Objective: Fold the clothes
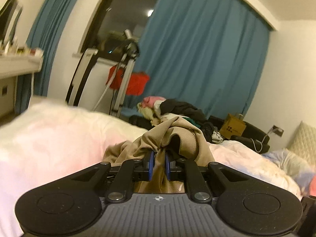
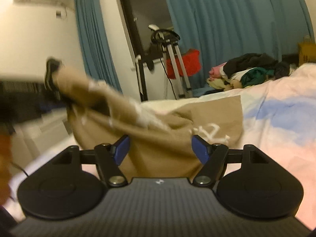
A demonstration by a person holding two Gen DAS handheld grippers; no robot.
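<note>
Tan ribbed-knit garment (image 1: pixel 167 138), white lettering | left gripper (image 1: pixel 159 163): clamped on bunched fold | right gripper (image 2: pixel 160 148): jaws spread, cloth between, pads clear | quilted bedspread (image 2: pixel 276 118) beneath

No text could be read: the white print on the tan garment (image 2: pixel 213 132) and the cardboard box's (image 1: pixel 233 127) dark mark were too blurred.

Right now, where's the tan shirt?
The tan shirt lies on the bed, one end pinched in the left tongs, lower edge between the open right tongs.
</note>
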